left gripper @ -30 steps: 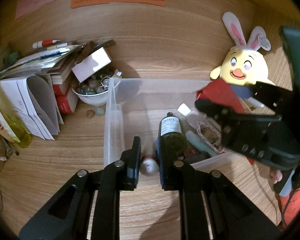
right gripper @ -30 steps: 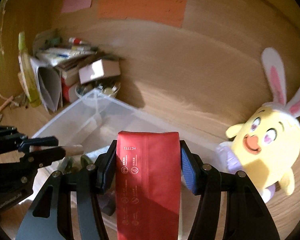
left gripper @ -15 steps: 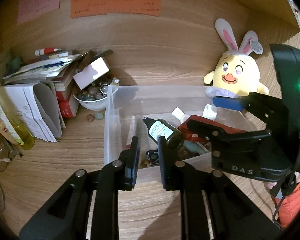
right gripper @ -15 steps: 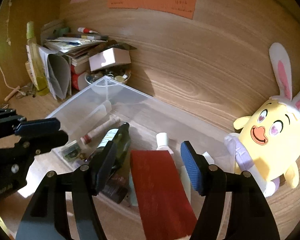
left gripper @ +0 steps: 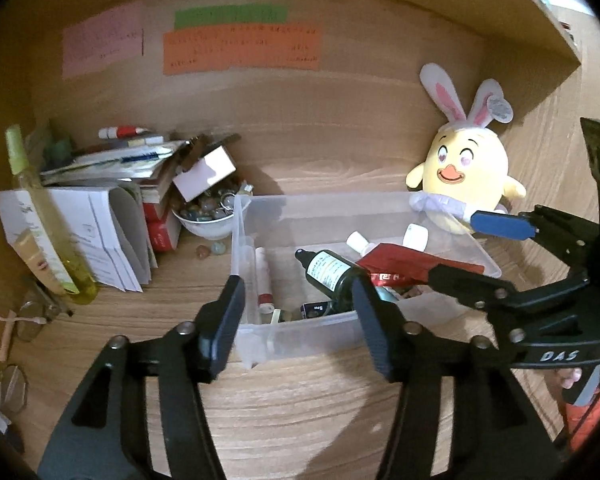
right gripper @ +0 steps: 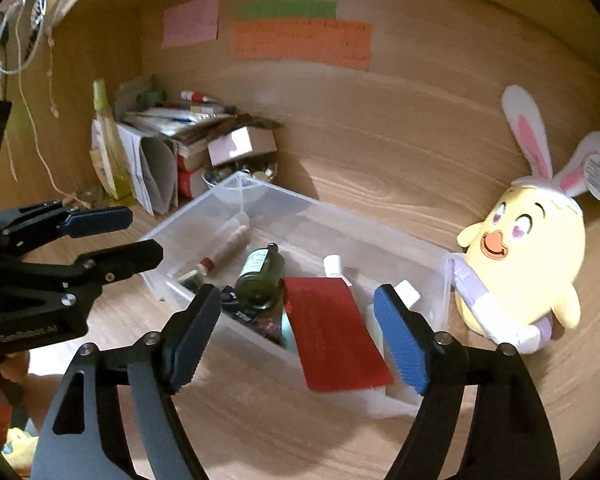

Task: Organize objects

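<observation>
At the far left of the left wrist view: a tall yellow-green bottle [left gripper: 40, 216] standing on the table [left gripper: 300, 412], folded white papers [left gripper: 100, 236] just beside it. Right of those, a heap of books and pens [left gripper: 140, 156], with a small cardboard box [left gripper: 204, 172] tilted over a white bowl [left gripper: 204, 226] of coloured stones. On the wooden back wall, upper middle of the frame, 3 paper notes: pink [left gripper: 102, 42], green [left gripper: 230, 16], orange [left gripper: 242, 48].

Centre of the frame: a clear plastic bin [left gripper: 300, 330] on the table, holding the task's things. Inside, from left: a slim tube with a red cap [left gripper: 263, 276] lying along the left wall, a dark green bottle [left gripper: 332, 276] lying tilted, a white-capped tube [left gripper: 358, 242], and a red pouch [left gripper: 408, 268] resting across the right part of the bin, overhanging the near rim in the right wrist view [right gripper: 332, 332].

Lower centre: left tongs [left gripper: 298, 322], spread wide, holding nothing, hanging over the bin's near wall. Right of the frame: right tongs [left gripper: 476, 248], also spread wide and holding nothing, above the bin's right end near the red pouch. In the right wrist view, right tongs [right gripper: 296, 340] straddling the pouch without touching it.

Far right: a yellow plush chick with rabbit ears [left gripper: 466, 168], just behind the bin's right corner.
</observation>
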### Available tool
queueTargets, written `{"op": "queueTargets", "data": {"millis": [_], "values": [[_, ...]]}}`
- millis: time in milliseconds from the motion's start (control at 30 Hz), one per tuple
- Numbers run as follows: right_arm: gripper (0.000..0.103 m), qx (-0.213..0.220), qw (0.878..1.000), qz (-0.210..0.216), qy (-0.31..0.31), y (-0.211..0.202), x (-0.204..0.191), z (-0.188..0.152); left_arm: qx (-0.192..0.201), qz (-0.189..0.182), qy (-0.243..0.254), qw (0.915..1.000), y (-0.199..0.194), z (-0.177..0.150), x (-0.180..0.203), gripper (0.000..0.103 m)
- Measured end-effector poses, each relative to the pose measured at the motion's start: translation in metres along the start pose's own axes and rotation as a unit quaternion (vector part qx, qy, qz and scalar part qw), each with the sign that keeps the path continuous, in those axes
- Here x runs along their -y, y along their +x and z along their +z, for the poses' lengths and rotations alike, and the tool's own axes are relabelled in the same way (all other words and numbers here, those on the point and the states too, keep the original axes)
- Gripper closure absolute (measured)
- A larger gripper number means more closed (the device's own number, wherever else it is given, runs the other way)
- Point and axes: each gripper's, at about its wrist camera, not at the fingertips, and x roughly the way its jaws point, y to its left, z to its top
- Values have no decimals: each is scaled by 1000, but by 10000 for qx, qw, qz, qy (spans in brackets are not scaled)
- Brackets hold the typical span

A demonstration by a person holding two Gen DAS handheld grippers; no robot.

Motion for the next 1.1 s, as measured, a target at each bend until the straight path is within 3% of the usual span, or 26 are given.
{"op": "queueTargets", "data": {"millis": [200, 233, 700, 1100], "values": [[19, 204, 9996, 83, 195, -21, 2, -9, 238, 151, 76, 9996, -17, -7, 7, 10], [18, 230, 9994, 79, 225, -23, 2, -11, 303, 182, 102, 9993, -21, -9, 8, 8], [15, 467, 9975, -178, 491, -44, 1, -46, 319, 72, -3, 9995, -23, -32, 15, 4], [15, 540, 9973, -75, 488, -47, -6, -54, 298, -9, -92, 9995, -22, -40, 15, 4]]}}
